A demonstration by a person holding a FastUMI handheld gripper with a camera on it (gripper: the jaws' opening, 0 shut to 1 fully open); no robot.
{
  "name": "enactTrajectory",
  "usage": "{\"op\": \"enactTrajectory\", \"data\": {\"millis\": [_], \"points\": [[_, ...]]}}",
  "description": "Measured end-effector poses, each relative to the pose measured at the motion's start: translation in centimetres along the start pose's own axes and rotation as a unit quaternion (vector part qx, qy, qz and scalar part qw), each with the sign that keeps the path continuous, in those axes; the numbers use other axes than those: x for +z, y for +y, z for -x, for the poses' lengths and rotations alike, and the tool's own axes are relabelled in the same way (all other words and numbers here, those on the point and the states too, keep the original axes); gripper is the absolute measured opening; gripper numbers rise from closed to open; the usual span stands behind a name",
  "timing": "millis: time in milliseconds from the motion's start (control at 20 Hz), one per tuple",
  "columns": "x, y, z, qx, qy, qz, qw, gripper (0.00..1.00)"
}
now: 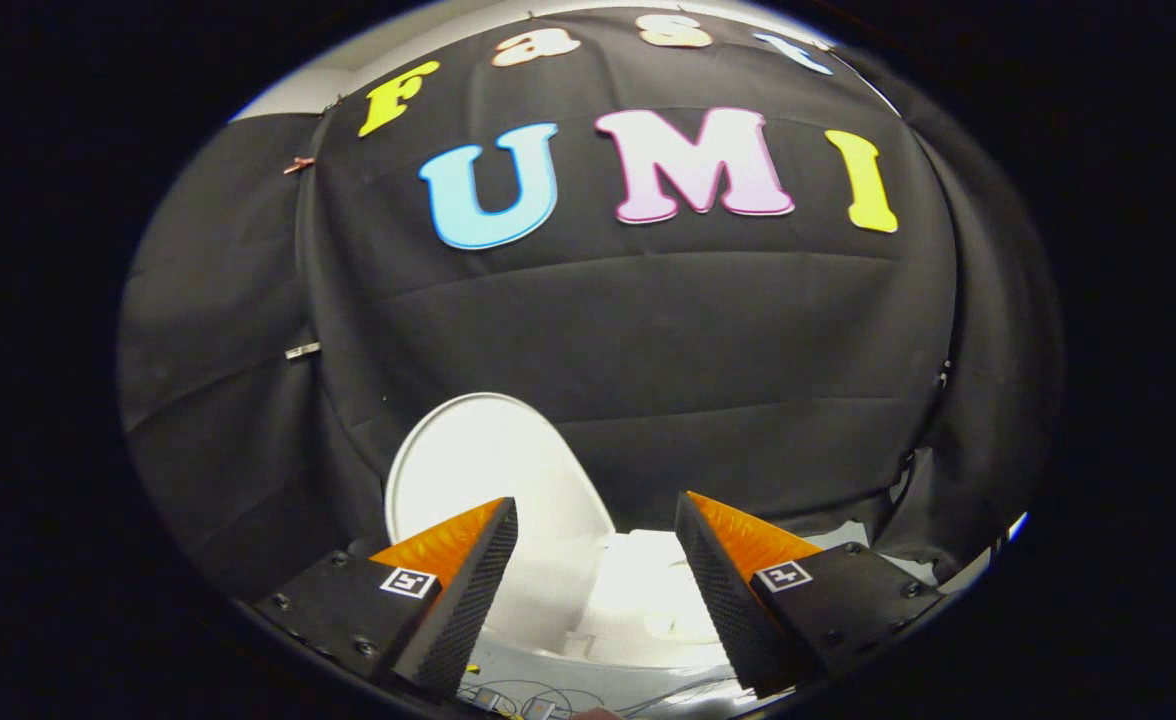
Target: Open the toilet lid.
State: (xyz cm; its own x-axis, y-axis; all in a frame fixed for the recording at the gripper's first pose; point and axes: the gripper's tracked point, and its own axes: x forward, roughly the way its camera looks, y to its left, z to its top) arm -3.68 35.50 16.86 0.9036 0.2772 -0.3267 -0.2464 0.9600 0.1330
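Gripper: gripper [596, 525] open, fingers wide apart, nothing held between them.
Near floor: loose cables [518, 692] lie below the fingertips.
Toilet body: white, pale and overexposed, seen through the gap between the fingers.
Toilet lid: toilet lid [493, 470] stands upright, just beyond the left finger, leaning toward the black cloth wall [648, 330].
Judgement: lid looks already raised; nothing stands between it and the fingers.

The left finger [453, 560] hides the lower left part of the raised toilet lid [488, 470], the right finger [738, 560] covers the right side of the overexposed white toilet body [638, 590], whose detail cannot be told, and the thin cables [528, 695] below are cut off.
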Motion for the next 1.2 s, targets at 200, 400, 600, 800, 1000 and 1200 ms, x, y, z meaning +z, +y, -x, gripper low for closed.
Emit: {"op": "enactTrajectory", "data": {"millis": [200, 400, 600, 800, 1000, 1200], "points": [[-0.2, -7.8, 0.4, -0.013, -0.054, 0.003, 0.998, 0.99], [-2.3, -14.9, 0.5, -0.037, -0.083, 0.012, 0.996, 0.99], [-3.6, -19.6, 0.9, -0.044, -0.122, -0.014, 0.991, 1.0], [-5.9, -23.7, 1.2, -0.071, -0.155, 0.012, 0.985, 0.99], [-7.7, -25.4, 1.2, -0.088, -0.174, 0.022, 0.981, 0.99], [-9.7, -26.5, 1.6, -0.105, -0.196, 0.032, 0.974, 0.99]]}}
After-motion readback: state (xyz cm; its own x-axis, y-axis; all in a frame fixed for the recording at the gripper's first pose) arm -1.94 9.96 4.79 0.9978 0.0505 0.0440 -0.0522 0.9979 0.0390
